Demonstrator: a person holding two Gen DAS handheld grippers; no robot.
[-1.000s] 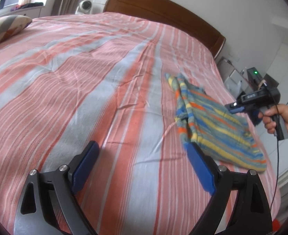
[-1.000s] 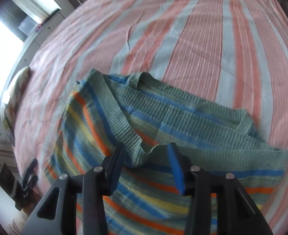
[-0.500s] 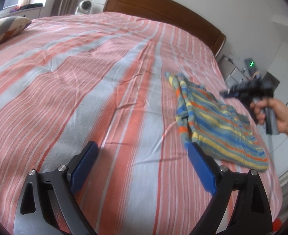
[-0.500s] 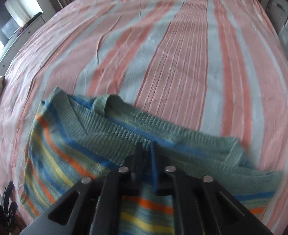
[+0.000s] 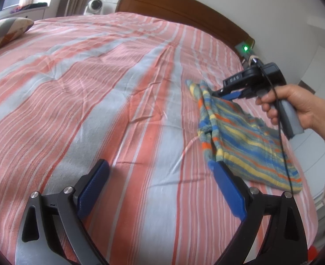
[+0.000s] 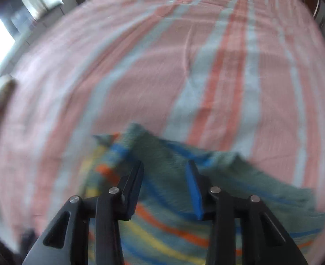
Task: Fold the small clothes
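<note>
A small striped knit garment (image 5: 246,139) in green, blue, yellow and orange lies near the right edge of the bed. My left gripper (image 5: 160,174) is open and empty, low over the sheet to the garment's left. In the left wrist view my right gripper (image 5: 215,92) is held over the garment's far end, which looks lifted. In the blurred right wrist view its fingers (image 6: 165,165) stand apart over the green knit (image 6: 164,161), with nothing clearly pinched.
The bed has a pink, orange and grey striped sheet (image 5: 96,84). A wooden headboard (image 5: 184,11) stands at the far end, a pillow (image 5: 3,31) at far left. A white camera (image 5: 95,5) sits beside the headboard. The bed's right edge is close to the garment.
My right gripper shut on the garment's edge half a second ago, moved toward the far end, and now stands apart again. The garment's far end has bunched up. My left gripper has stayed still.
</note>
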